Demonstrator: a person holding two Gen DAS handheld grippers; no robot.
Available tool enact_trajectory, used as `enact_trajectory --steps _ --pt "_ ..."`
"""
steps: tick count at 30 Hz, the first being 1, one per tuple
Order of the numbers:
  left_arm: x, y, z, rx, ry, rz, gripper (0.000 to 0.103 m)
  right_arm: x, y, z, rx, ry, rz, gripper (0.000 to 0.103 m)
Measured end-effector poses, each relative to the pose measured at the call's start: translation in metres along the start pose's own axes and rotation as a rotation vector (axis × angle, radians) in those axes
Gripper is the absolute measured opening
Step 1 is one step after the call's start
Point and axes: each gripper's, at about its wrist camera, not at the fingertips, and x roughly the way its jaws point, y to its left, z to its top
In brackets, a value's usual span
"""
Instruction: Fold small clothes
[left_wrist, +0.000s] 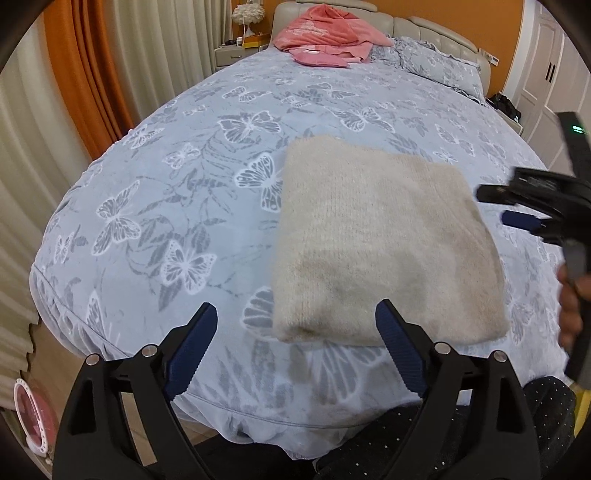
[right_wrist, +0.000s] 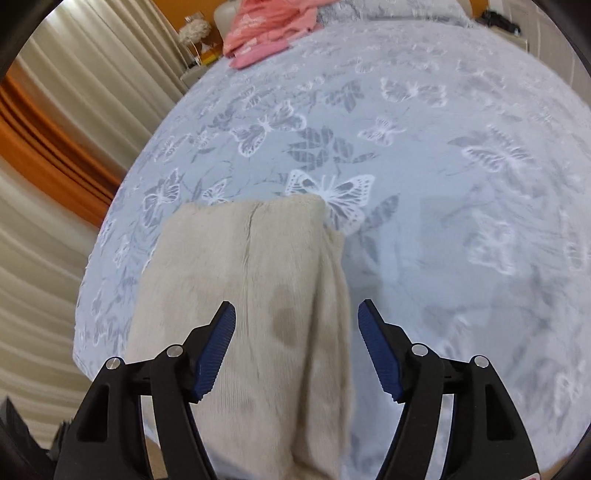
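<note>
A beige knitted garment (left_wrist: 380, 240) lies folded in a thick rectangle on the blue butterfly bedspread (left_wrist: 166, 192), near the bed's front edge. My left gripper (left_wrist: 295, 325) is open and empty, hovering just before the garment's near left corner. My right gripper (right_wrist: 297, 321) is open and empty above the garment (right_wrist: 255, 295), its jaws either side of the garment's right edge. In the left wrist view the right gripper (left_wrist: 509, 208) comes in from the right over the garment's right side.
A pile of pink clothes (left_wrist: 325, 37) lies at the head of the bed by a blue pillow (left_wrist: 439, 59). Curtains (left_wrist: 92, 74) hang along the left side. A nightstand (left_wrist: 232, 51) stands far left of the headboard.
</note>
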Motion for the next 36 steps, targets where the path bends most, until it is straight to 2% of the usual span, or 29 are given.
enact_trajectory --steps 1,3,4,6,9,10,11,12,13,16,18,20,22,23,24,26,29,30,31,32,33,34,36 --pt "0.004 0.002 0.001 -0.001 0.005 0.002 0.086 0.009 -0.001 0.003 0.014 0.02 -0.002 0.066" --pt "0.011 0.004 0.002 -0.003 0.021 0.007 0.086 0.034 0.0 0.009 0.026 0.097 0.051 0.015" --pt "0.015 0.005 0.002 -0.003 0.029 0.01 0.086 0.037 0.005 0.013 0.003 0.117 0.043 0.014" --pt "0.025 0.009 0.001 -0.004 0.049 0.016 0.086 0.012 0.023 0.023 -0.074 0.008 0.091 0.014" --pt "0.04 0.014 -0.001 -0.013 0.077 0.011 0.086 -0.011 0.032 0.029 -0.098 -0.095 0.105 0.015" --pt "0.044 0.014 -0.001 -0.018 0.085 0.008 0.088 -0.004 0.029 0.029 -0.096 -0.085 0.081 0.017" --pt "0.049 0.014 -0.001 -0.022 0.094 0.008 0.088 0.018 0.022 0.027 -0.1 -0.006 0.031 0.023" --pt "0.052 0.013 -0.001 -0.022 0.102 0.01 0.088 0.04 0.016 0.023 -0.102 0.088 -0.023 0.023" --pt "0.054 0.012 -0.001 -0.018 0.107 0.009 0.089 0.049 0.009 0.017 -0.093 0.133 -0.052 0.024" --pt "0.054 0.011 0.0 0.003 0.099 0.015 0.09 0.018 0.002 0.001 -0.051 0.022 0.017 0.028" --pt "0.054 0.014 -0.004 0.006 0.095 0.013 0.091 -0.008 -0.008 -0.022 -0.007 -0.032 0.038 0.028" --pt "0.056 0.016 -0.008 -0.005 0.103 0.006 0.092 -0.008 -0.015 -0.047 0.02 -0.004 0.039 0.029" --pt "0.058 0.017 -0.01 -0.016 0.117 0.008 0.092 0.006 -0.021 -0.069 0.001 0.045 0.021 0.035" --pt "0.059 0.017 -0.01 -0.023 0.124 0.004 0.092 0.008 -0.026 -0.077 0.0 0.053 0.017 0.04" --pt "0.06 0.018 -0.011 -0.028 0.128 0.004 0.092 0.004 -0.03 -0.078 0.021 0.049 0.024 0.041" --pt "0.053 0.019 -0.009 -0.046 0.134 0.006 0.089 -0.017 -0.031 -0.073 0.064 0.018 0.049 0.04" --pt "0.01 0.02 0.004 -0.118 0.033 -0.102 0.089 -0.06 -0.012 -0.066 -0.013 -0.098 0.079 0.038" --pt "-0.003 0.019 0.014 -0.142 0.001 -0.155 0.09 -0.074 -0.005 -0.064 -0.048 -0.133 0.099 0.029" --pt "-0.007 0.016 0.02 -0.147 -0.012 -0.177 0.09 -0.081 0.001 -0.061 -0.069 -0.147 0.12 0.023" --pt "-0.011 0.01 0.034 -0.148 -0.032 -0.2 0.09 -0.084 0.008 -0.055 -0.088 -0.14 0.141 0.011" --pt "-0.012 0.004 0.045 -0.144 -0.044 -0.205 0.09 -0.079 0.015 -0.046 -0.098 -0.125 0.155 0.006" --pt "-0.01 -0.002 0.056 -0.138 -0.051 -0.202 0.09 -0.073 0.02 -0.04 -0.108 -0.106 0.158 0.006" --pt "0.011 -0.016 0.072 -0.119 -0.018 -0.187 0.09 -0.041 0.023 -0.037 -0.134 -0.02 0.108 0.006"
